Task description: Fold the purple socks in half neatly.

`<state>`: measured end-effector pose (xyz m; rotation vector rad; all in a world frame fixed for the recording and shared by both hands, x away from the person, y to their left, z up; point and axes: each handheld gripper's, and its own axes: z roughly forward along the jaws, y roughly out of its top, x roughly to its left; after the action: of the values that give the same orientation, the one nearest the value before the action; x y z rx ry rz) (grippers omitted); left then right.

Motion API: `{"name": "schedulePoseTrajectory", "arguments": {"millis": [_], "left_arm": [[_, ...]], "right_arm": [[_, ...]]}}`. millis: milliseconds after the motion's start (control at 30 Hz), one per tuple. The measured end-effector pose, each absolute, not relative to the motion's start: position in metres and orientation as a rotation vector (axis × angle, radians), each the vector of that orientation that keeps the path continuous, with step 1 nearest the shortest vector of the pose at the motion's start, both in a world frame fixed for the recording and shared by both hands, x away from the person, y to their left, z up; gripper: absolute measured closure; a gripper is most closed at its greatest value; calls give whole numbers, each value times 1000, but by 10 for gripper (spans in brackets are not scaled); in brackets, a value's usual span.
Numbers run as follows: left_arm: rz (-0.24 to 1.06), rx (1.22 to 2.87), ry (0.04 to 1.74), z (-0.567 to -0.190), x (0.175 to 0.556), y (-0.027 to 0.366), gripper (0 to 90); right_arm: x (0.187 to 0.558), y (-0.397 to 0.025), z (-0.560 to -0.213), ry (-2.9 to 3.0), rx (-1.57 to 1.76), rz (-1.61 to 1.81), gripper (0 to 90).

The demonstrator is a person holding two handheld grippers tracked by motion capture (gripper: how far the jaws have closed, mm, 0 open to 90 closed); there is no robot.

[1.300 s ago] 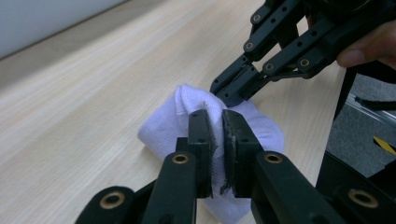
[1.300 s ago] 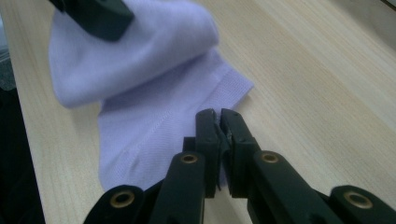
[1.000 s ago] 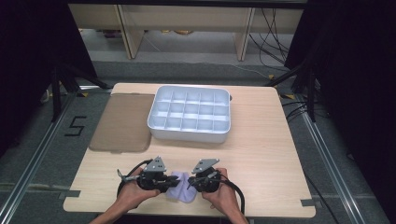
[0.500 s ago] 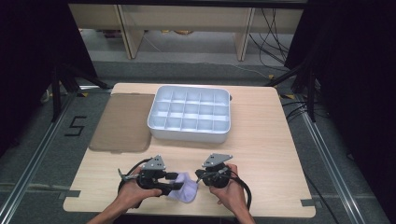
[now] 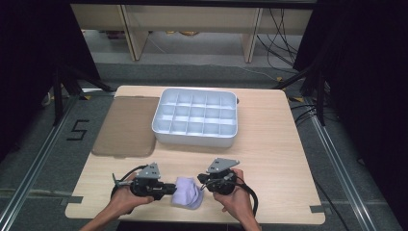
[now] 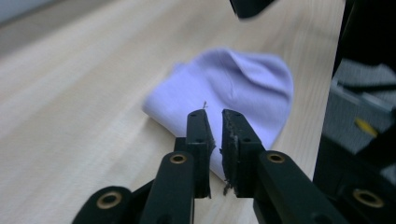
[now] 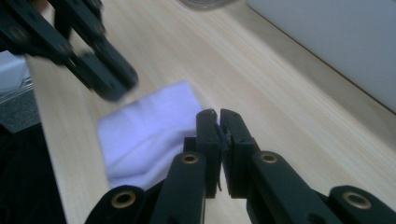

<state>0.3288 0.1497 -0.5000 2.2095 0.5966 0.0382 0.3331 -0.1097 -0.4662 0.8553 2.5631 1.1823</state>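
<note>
A lavender cloth [image 5: 188,192] is seen lying bunched on the wooden table [image 5: 269,159] near its front edge, between the two grippers. The left gripper [image 6: 214,122] is held just over the cloth's near side, its jaws almost together with a narrow gap and nothing pinched. The right gripper [image 7: 217,116] is closed on itself at the cloth's edge. A white compartment tray [image 5: 195,117] and a brown mat [image 5: 126,126] are placed farther back.
</note>
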Motion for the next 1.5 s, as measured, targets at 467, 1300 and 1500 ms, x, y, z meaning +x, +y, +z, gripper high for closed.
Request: {"name": "schedulePoseTrajectory", "arguments": {"millis": [467,1300,1500], "left_arm": [[42,2262,574,-510,309,135,872],[155,2205,663,-509,345,132,861],[41,2214,619,-511,313,131,850]], "right_arm": [[329,-82,-483,2668,784,1047,899],[327,-93,-483,2654,784,1069,897],[327,-89,-493,2702,765,1008,897]]}}
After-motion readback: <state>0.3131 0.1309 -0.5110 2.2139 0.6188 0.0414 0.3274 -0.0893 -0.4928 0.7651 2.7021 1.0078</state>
